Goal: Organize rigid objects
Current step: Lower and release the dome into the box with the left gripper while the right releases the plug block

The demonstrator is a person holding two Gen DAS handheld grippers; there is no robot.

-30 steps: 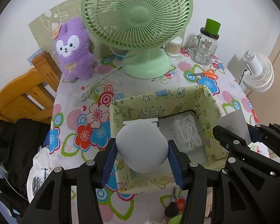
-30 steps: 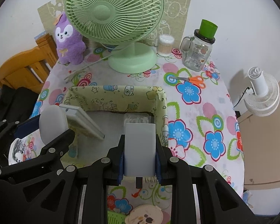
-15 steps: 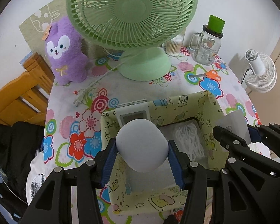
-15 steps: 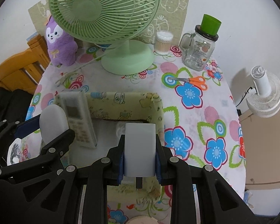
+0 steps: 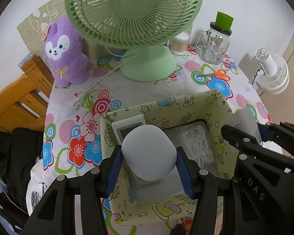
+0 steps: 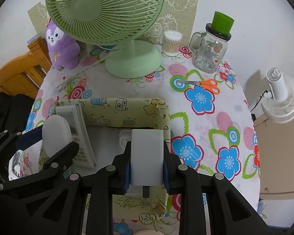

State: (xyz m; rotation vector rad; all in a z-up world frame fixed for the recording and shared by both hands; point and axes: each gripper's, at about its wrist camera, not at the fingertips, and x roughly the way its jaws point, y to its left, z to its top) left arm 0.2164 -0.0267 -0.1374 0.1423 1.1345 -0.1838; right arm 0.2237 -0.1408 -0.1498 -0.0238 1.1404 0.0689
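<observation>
My left gripper (image 5: 149, 165) is shut on a pale grey rounded object (image 5: 149, 150) and holds it over the left half of a yellow-green patterned fabric box (image 5: 166, 104). My right gripper (image 6: 147, 168) is shut on a white rectangular block (image 6: 147, 148) over the box's right half (image 6: 117, 107). Inside the box a white remote control (image 6: 76, 131) leans face-up by the far-left wall, and a bag of white cord (image 5: 196, 143) lies on the bottom. The rounded object hides most of the remote (image 5: 127, 127) in the left wrist view.
A green desk fan (image 6: 131, 60) stands behind the box, its cord trailing left. A purple plush toy (image 5: 65, 52), a cotton swab tub (image 6: 171, 43), a glass jar with a green lid (image 6: 211, 51) and orange scissors (image 6: 203, 84) lie around it. A wooden chair (image 5: 19, 96) stands left, a white fan (image 6: 280, 99) right.
The remote in the box has turned from edge-on to face-up against the far-left wall. Both views have shifted a little over the box. Both grips are unchanged.
</observation>
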